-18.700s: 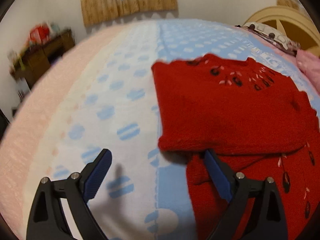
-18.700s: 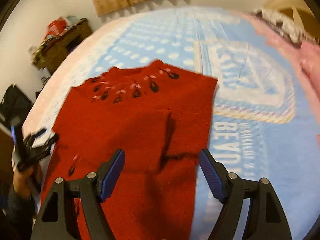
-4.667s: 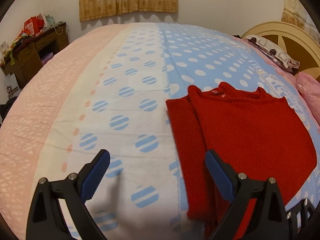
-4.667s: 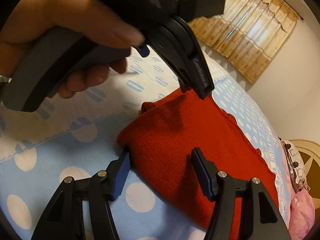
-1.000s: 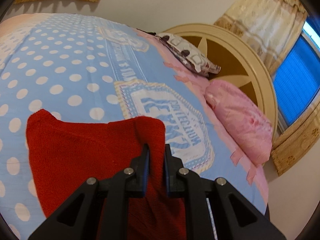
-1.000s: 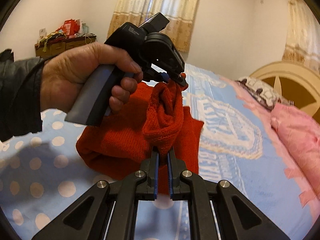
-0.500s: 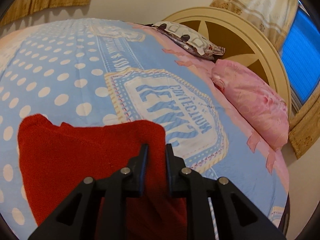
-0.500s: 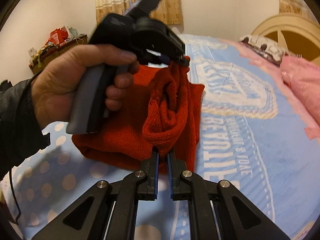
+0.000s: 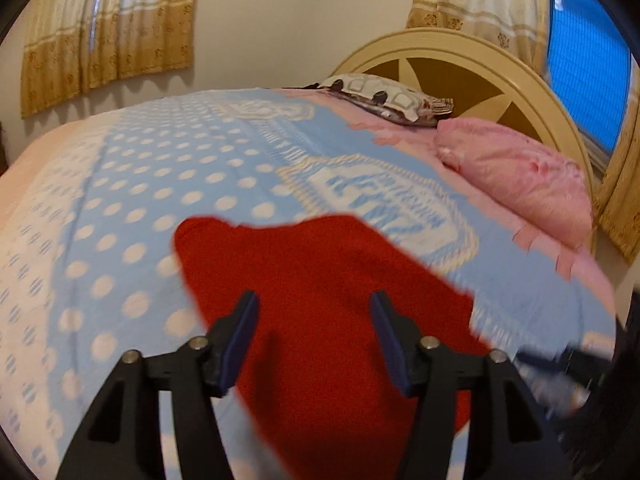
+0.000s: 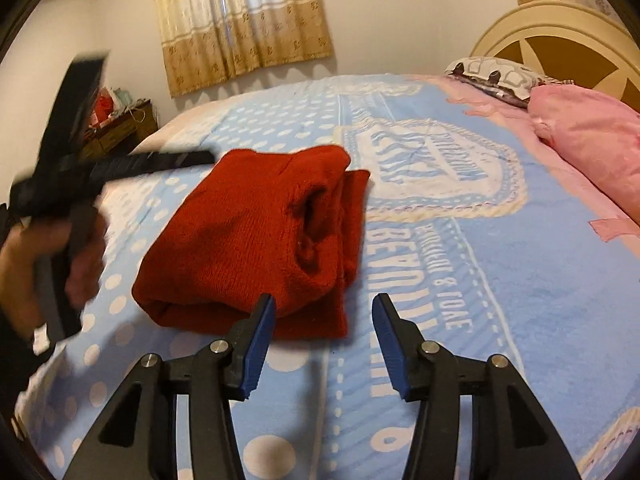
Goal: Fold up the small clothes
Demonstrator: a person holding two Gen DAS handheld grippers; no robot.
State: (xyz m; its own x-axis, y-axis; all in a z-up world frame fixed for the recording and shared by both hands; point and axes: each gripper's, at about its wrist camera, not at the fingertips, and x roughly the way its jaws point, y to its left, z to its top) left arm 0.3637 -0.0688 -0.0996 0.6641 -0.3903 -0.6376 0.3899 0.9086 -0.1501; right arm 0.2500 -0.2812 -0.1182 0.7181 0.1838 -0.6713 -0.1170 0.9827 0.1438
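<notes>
The red knitted sweater (image 10: 240, 248) lies folded in a thick bundle on the blue dotted bedspread (image 10: 460, 280). My right gripper (image 10: 324, 340) sits just in front of the bundle's near corner. Its jaws are opening and only bedspread shows between the blue pads. In the left wrist view my left gripper (image 9: 314, 336) hovers over the sweater (image 9: 320, 280). Its jaws are opening too, and the cloth lies below the pads, not pinched. In the right wrist view the left gripper (image 10: 80, 176) is a blurred dark shape held by a hand (image 10: 24, 264) left of the sweater.
A pink pillow (image 9: 516, 176) and a patterned pillow (image 9: 384, 98) lie against the cream headboard (image 9: 480, 64) at the bed's far end. A cluttered wooden dresser (image 10: 120, 128) stands beyond the bed's left side, below curtains (image 10: 240, 20).
Both grippers have let go of the sweater edge they pinched and their jaws have spread. The lifted flap now lies down on the bundle. The left gripper has swung away to the left.
</notes>
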